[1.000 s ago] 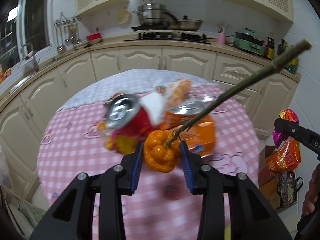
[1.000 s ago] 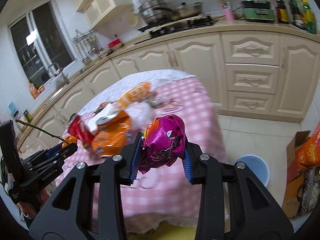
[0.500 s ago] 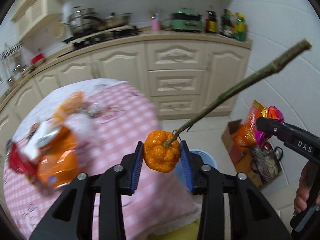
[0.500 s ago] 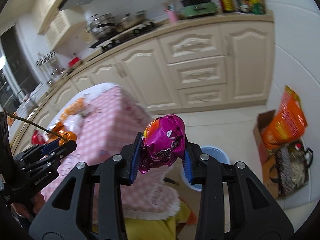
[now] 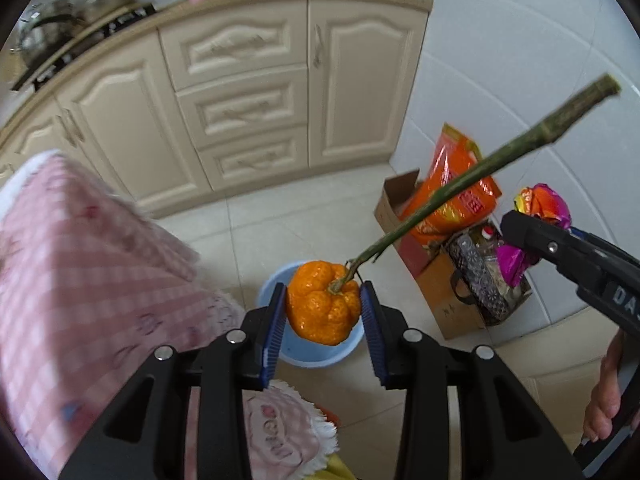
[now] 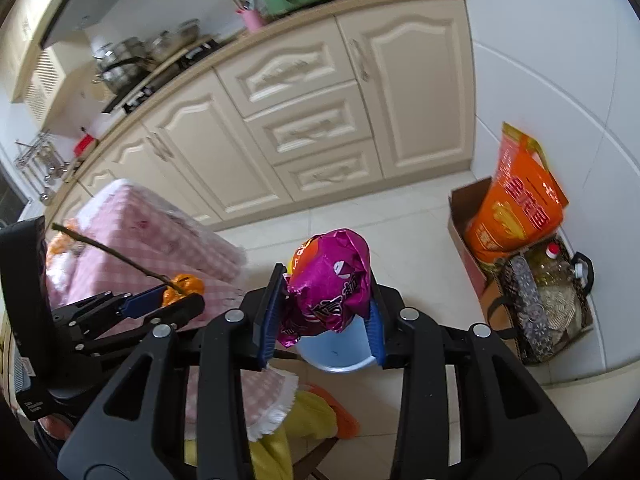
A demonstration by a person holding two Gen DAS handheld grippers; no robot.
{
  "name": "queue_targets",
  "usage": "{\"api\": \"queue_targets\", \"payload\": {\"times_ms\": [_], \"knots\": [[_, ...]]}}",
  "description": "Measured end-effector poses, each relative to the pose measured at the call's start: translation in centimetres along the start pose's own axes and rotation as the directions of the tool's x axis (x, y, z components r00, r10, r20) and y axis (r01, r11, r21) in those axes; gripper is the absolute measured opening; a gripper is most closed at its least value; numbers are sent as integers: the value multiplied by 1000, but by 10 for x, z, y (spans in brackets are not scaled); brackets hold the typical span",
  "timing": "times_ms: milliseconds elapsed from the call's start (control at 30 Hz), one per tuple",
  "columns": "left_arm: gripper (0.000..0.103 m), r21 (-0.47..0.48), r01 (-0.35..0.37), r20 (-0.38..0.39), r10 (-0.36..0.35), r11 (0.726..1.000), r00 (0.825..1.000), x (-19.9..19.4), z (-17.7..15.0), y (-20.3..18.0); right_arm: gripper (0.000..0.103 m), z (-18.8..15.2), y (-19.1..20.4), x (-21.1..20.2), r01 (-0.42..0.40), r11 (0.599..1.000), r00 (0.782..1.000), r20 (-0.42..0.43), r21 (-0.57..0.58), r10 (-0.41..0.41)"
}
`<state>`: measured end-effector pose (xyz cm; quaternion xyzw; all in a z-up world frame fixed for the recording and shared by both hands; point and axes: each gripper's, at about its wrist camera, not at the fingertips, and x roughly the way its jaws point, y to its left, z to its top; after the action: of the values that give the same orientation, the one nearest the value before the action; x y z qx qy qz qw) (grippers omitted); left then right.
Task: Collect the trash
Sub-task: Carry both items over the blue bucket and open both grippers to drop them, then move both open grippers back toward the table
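Observation:
My left gripper (image 5: 323, 320) is shut on a bumpy orange fruit (image 5: 323, 308) with a long green stem (image 5: 480, 172), held in the air over a light blue bin (image 5: 316, 354) on the floor. My right gripper (image 6: 323, 312) is shut on a crumpled magenta snack wrapper (image 6: 330, 284), also above the blue bin (image 6: 336, 354). The right gripper with the wrapper (image 5: 538, 208) shows at the right of the left wrist view. The left gripper with the fruit (image 6: 182, 284) shows at the left of the right wrist view.
The table with a pink checked cloth (image 5: 80, 280) is at the left. Cream kitchen cabinets (image 5: 240, 120) stand behind. A cardboard box with an orange bag (image 6: 516, 216) and a dark patterned bag (image 6: 536, 304) stand by the white tiled wall.
Both grippers have swung right and downward, away from the table, and are now over the blue bin on the floor. Each still holds its item.

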<state>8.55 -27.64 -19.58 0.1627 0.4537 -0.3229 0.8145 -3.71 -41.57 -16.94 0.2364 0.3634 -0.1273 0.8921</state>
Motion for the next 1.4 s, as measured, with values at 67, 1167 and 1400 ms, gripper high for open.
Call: {"api": "queue_targets", "payload": {"times_ms": [67, 1167, 1400], "knots": [[39, -4, 1, -26, -1, 1000, 1000, 18, 8, 2, 36, 2, -6, 10, 6, 1000, 1000, -21, 11, -6], [70, -92, -176, 24, 179, 980, 984, -7, 28, 69, 73, 12, 36, 79, -59, 995, 982, -182, -83, 43], [70, -86, -172, 72, 178, 981, 981, -31, 22, 63, 73, 9, 53, 51, -66, 991, 989, -141, -117, 49]]}}
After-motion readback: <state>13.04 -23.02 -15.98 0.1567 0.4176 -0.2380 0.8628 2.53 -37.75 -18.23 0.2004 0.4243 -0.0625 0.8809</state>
